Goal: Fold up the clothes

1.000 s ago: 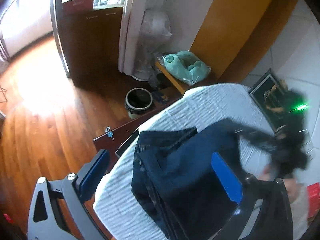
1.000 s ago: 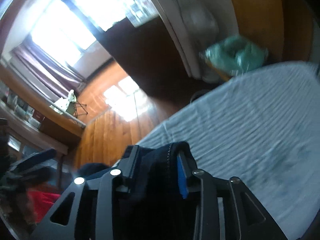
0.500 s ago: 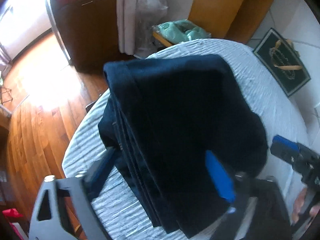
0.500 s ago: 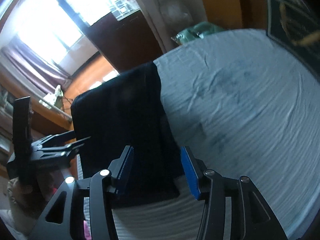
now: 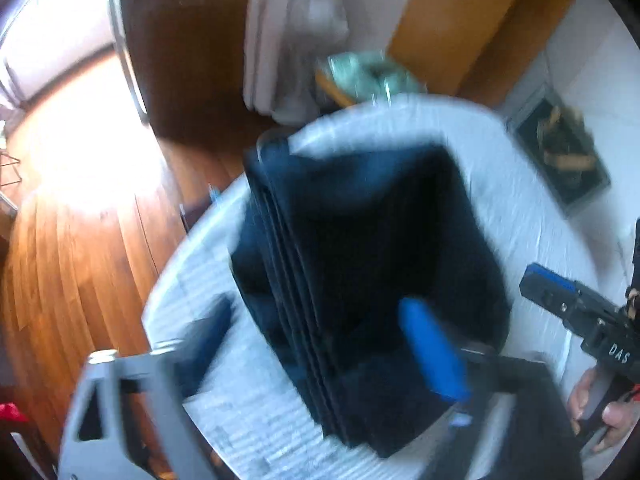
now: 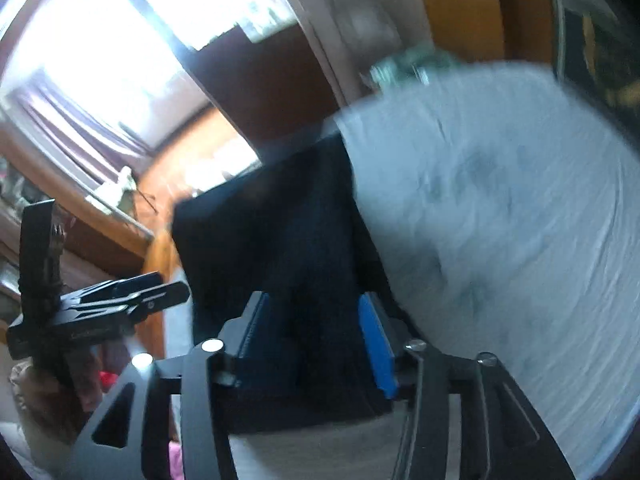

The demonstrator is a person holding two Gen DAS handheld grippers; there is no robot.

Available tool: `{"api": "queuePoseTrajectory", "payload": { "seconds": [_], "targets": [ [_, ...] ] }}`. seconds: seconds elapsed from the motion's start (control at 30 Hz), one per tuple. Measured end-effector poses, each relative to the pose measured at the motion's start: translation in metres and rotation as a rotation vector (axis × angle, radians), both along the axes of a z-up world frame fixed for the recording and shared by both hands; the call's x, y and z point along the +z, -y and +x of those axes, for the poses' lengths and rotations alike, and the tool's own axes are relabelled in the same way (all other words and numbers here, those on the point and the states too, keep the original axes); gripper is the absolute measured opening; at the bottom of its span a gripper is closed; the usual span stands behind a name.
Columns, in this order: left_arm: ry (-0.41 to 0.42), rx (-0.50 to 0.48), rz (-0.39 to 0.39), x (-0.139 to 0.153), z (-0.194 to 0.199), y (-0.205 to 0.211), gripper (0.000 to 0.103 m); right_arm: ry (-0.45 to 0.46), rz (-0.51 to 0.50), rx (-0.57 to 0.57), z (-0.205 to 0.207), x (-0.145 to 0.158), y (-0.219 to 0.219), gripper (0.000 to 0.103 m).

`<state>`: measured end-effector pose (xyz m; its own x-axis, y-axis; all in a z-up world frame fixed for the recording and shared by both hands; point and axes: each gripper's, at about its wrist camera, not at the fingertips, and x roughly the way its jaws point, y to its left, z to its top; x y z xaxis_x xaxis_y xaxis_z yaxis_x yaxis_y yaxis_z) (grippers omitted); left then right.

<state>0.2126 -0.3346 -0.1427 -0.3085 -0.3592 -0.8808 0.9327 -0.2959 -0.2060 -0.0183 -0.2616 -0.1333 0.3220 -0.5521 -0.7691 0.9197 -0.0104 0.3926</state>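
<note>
**Navy garment down and folded on the round table**

Down on the table with its pale ribbed cloth: the folded navy garment, lying flat, stacked layers showing along its left edge, top corner reaching out past the table rim on the floor side.

Over at the left gripper: opening at this moment, and spread very wide. Hanging above the near part of the garment, angled steeply down. One finger out over bare cloth just beside the layered edge, the blue pad of the other over the dark fabric. Garment below and between the two, not pinched by either.

Across to the right gripper: partway apart, blue pads either side of a view of dark fabric. Seen from the left wrist camera, sitting out beside the garment's right edge, over the cloth, apart from the fabric. No pinch to be made out there. Person's hand wrapped round its grip at the far right.

Plenty of blur in both views. Beyond the table, sunlit wooden floor, a framed picture and a pale green bundle.
</note>
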Motion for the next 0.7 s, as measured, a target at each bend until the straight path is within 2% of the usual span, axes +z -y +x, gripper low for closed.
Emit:
{"api": "queuePoseTrajectory", "payload": {
  "seconds": [0.07,0.13,0.17,0.23,0.27,0.3,0.33,0.4,0.53,0.57,0.6,0.63,0.67,0.7],
  "targets": [
    [0.002,0.050,-0.034,0.008,0.001,0.018,0.103,-0.019,-0.032,-0.013,-0.001,0.011,0.022,0.052],
    [0.011,0.086,-0.036,0.004,-0.001,0.039,0.102,-0.021,-0.031,-0.036,-0.003,0.010,0.046,0.053],
    [0.021,0.093,-0.023,-0.003,-0.001,0.049,0.096,-0.009,-0.019,-0.038,-0.004,0.005,0.064,0.053],
    [0.041,0.104,0.020,-0.020,0.001,0.064,0.048,0.012,0.009,-0.045,-0.002,-0.005,0.089,0.053],
    [0.048,0.110,0.050,-0.029,0.002,0.070,0.039,0.028,0.023,-0.038,0.002,-0.011,0.097,0.053],
    [0.054,0.116,0.085,-0.041,0.004,0.073,0.030,0.048,0.039,-0.028,0.006,-0.019,0.106,0.041],
    [0.067,0.122,0.101,-0.049,0.002,0.076,0.030,0.083,0.076,-0.001,0.012,-0.032,0.114,0.006],
    [0.080,0.128,0.115,-0.061,0.003,0.077,0.030,0.089,0.169,0.030,0.024,-0.059,0.134,0.004],
    [0.084,0.118,0.131,-0.068,0.004,0.082,0.037,0.065,0.200,0.021,0.031,-0.082,0.148,0.002],
    [0.087,0.108,0.125,-0.066,0.004,0.081,0.038,0.041,0.190,0.023,0.032,-0.077,0.145,0.003],
    [0.086,0.097,0.116,-0.062,0.005,0.078,0.050,0.012,0.172,0.018,0.031,-0.069,0.138,0.008],
    [0.083,0.078,0.106,-0.057,0.007,0.074,0.071,-0.014,0.154,0.012,0.030,-0.061,0.131,0.015],
    [0.070,0.044,0.092,-0.049,0.010,0.068,0.083,-0.023,0.137,0.000,0.029,-0.052,0.121,0.019],
    [0.053,0.005,0.072,-0.040,0.013,0.060,0.100,-0.014,0.108,-0.018,0.024,-0.040,0.103,0.028]
  ]
}}
